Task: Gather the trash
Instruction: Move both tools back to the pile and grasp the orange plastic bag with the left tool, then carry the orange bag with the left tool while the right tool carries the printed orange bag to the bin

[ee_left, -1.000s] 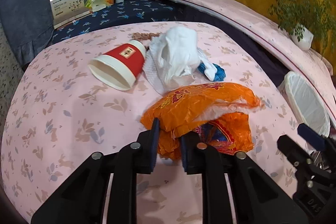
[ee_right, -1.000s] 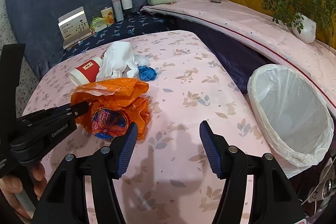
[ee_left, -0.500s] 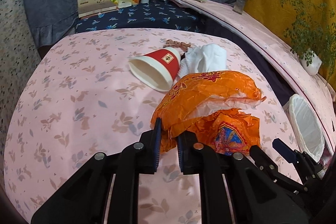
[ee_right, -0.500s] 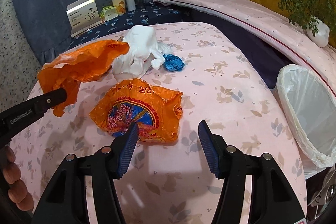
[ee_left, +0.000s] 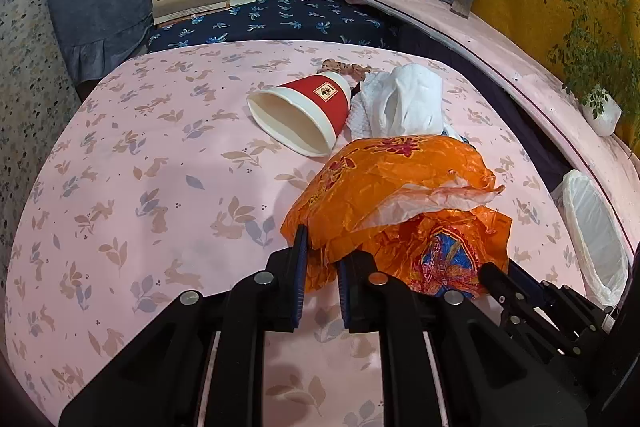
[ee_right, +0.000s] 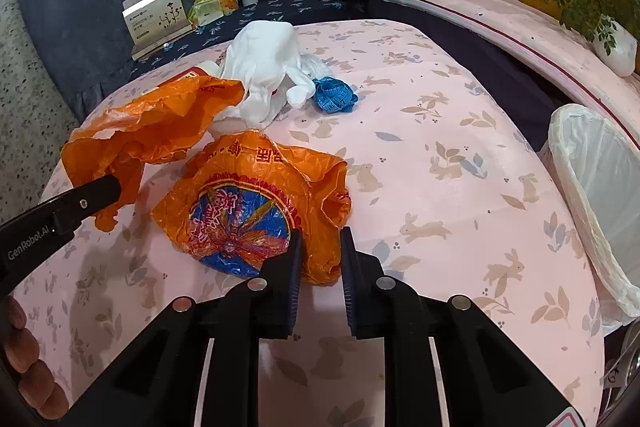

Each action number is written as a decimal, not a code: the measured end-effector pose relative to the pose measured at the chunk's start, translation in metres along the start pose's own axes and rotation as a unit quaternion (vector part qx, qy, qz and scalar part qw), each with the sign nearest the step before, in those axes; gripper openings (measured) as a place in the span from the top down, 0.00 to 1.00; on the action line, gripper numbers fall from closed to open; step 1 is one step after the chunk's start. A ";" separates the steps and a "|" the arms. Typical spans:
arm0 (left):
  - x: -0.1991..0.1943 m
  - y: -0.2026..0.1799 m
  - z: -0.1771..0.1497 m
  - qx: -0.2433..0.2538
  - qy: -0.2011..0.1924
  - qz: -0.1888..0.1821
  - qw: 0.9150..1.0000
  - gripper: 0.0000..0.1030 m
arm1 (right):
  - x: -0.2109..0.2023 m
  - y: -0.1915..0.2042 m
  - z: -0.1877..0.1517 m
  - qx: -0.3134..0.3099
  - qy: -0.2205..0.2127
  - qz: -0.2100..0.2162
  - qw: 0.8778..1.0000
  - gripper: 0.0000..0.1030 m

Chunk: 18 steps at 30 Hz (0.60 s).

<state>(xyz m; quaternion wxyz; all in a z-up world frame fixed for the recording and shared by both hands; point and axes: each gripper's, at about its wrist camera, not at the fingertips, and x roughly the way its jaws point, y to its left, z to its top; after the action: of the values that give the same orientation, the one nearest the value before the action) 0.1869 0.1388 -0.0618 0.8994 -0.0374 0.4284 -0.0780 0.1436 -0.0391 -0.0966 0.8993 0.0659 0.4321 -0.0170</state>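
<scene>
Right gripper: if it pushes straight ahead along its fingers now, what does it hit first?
The right gripper already has the orange printed bag between its fingers, so it meets that bag at once; beyond it probably the white crumpled paper.

Right gripper [ee_right: 320,259] narrowly around printed orange bag [ee_right: 256,203] edge, near lined bin [ee_right: 596,195].

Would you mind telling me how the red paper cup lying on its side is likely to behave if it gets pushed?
The red paper cup lies on its side on the pink tablecloth, so a nudge would probably roll it. Because it tapers, it would likely curve rather than run straight. It looks empty, so probably light and easily crushed.
</scene>
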 end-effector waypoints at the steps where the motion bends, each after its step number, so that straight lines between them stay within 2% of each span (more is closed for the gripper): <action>1: 0.000 0.000 0.000 0.000 0.001 -0.001 1.000 0.87 | -0.003 -0.001 0.000 0.002 -0.004 0.000 1.000 0.84; 9: -0.011 -0.019 -0.005 0.008 -0.002 -0.007 1.000 0.87 | -0.036 -0.017 0.003 0.013 -0.041 -0.007 0.999 0.85; 18: -0.027 -0.060 -0.002 0.032 -0.013 -0.022 0.999 0.87 | -0.074 -0.061 0.008 0.051 -0.081 -0.023 0.995 0.85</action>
<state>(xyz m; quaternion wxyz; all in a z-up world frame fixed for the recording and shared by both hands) 0.1616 0.0840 -0.0342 0.9035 -0.0188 0.4134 -0.1110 0.0982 -0.1029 -0.0405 0.9263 0.1001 0.3574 -0.0653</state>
